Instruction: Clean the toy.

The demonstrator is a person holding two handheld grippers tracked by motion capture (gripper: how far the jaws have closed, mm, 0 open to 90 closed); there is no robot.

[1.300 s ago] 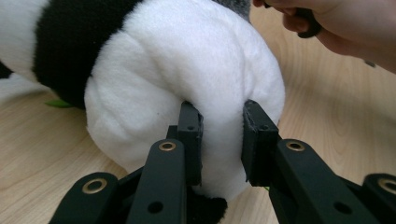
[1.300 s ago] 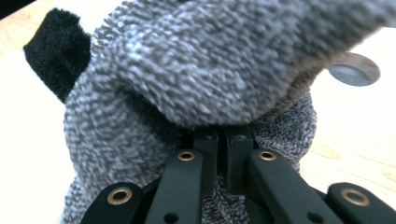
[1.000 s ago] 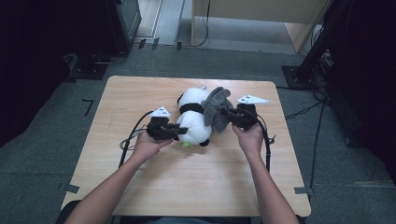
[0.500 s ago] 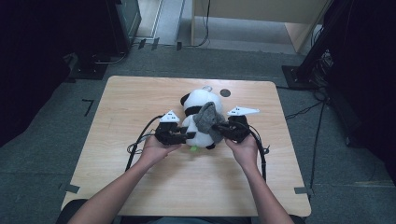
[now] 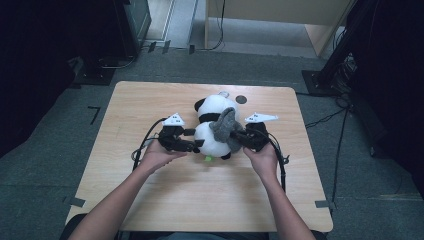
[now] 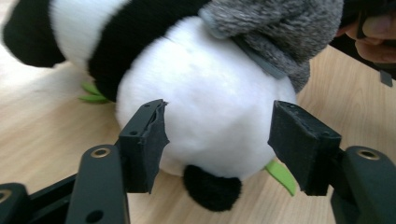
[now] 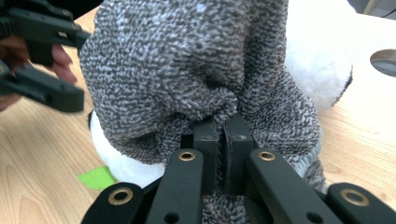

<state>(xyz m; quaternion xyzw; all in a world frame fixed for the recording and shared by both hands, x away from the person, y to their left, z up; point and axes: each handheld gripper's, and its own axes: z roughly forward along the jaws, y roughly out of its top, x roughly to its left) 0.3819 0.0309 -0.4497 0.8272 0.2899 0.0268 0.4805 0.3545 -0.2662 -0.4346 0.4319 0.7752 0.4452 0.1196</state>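
**Grey sock going onto plush panda – left gripper letting go, right pinching the knit**

The black-and-white plush panda toy (image 5: 214,129) is lying on the light wooden table (image 5: 150,200), about mid-table, between the 2 grippers. A grey knitted sock-like sleeve (image 5: 226,128) is draping over the panda's round white lower end, on the side of the right gripper (image 5: 239,139).

In the right gripper view the right gripper's jaws are standing pressed together, clamping a fold of the grey knit (image 7: 196,70) – firm pinch, fabric bunching around the pads.

The left gripper (image 5: 196,145) is pointing at the panda's white body from the other side. Its jaws have just been opening; in the left gripper view they are standing fairly wide, the white plush (image 6: 215,116) sitting between the 2 pads (image 6: 149,140). The left pad looks touching or nearly touching the fur, the right one apart – not gripping.

A green felt leaf (image 6: 281,176) is poking out under the toy.

Risks, as I am judging them:
- With the left gripper loose, nothing is bracing the panda – a pull on the sock is likely dragging or rolling the whole toy.
- The pinch is holding only a small fold; stretchy knit could be slipping out under tension.
- Re-closing the left jaws could be catching sock instead of plush.
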